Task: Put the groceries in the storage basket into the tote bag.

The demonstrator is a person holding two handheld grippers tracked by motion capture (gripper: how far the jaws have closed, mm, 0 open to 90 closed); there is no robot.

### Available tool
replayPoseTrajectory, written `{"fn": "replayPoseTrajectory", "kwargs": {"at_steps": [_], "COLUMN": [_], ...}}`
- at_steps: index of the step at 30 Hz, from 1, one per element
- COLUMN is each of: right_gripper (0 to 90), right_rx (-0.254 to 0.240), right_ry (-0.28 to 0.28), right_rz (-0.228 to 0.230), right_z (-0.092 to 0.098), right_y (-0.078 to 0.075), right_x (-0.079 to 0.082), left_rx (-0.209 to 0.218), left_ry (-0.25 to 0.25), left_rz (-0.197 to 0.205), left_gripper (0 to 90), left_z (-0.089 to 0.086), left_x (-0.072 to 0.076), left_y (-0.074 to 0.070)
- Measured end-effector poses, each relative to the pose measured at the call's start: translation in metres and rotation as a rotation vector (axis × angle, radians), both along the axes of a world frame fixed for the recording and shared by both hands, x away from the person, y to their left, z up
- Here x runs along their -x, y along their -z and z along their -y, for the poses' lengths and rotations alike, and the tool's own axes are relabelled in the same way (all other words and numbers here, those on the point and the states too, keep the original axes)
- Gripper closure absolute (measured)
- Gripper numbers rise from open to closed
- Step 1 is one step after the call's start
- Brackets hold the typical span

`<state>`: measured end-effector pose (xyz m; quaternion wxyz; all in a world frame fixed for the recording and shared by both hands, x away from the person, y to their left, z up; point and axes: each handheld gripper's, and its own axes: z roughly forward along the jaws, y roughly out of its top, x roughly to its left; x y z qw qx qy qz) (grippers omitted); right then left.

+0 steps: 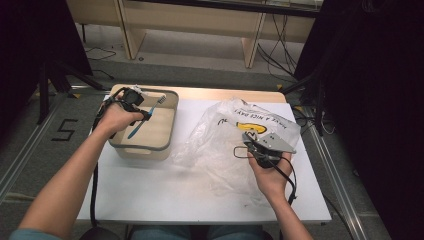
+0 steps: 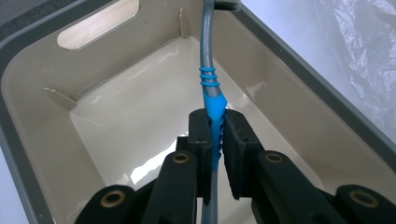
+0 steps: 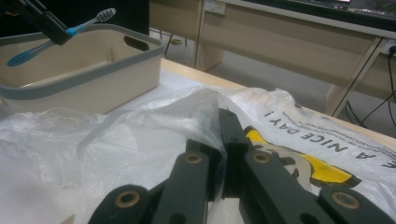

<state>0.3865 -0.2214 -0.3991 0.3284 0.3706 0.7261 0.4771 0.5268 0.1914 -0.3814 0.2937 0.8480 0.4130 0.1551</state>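
Note:
A blue and grey toothbrush hangs over the beige bin at the table's left, held by my left gripper. In the left gripper view the jaws are shut on the toothbrush at its blue grip, above the bin's bare floor. A clear plastic bag with a yellow print lies at the middle right. My right gripper is shut on a fold of that bag. The right gripper view also shows the toothbrush held above the bin in the distance.
A white sheet covers the table top, bare in front of the bin and bag. Black cables trail from both grippers. A wooden bench and floor cables lie beyond the table's far edge.

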Motion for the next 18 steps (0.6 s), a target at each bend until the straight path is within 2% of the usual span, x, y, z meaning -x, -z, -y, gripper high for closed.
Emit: {"fn": "replayPoseTrajectory", "kwargs": {"at_steps": [12, 14, 18], "right_gripper": [90.0, 90.0, 90.0], "right_rx": [-0.004, -0.004, -0.003], "right_ry": [0.004, 0.004, 0.003], "right_rz": [0.002, 0.002, 0.001], "right_z": [0.000, 0.000, 0.000], "right_y": [0.000, 0.000, 0.000], "right_x": [0.000, 0.000, 0.000], "left_rx": [0.029, 0.021, 0.032], "left_ry": [0.050, 0.063, 0.072], "left_rz": [0.015, 0.011, 0.008], "left_gripper": [81.5, 81.5, 81.5], "left_z": [0.009, 0.011, 0.012], "left_x": [0.015, 0.017, 0.021], "left_y": [-0.011, -0.011, -0.011]}}
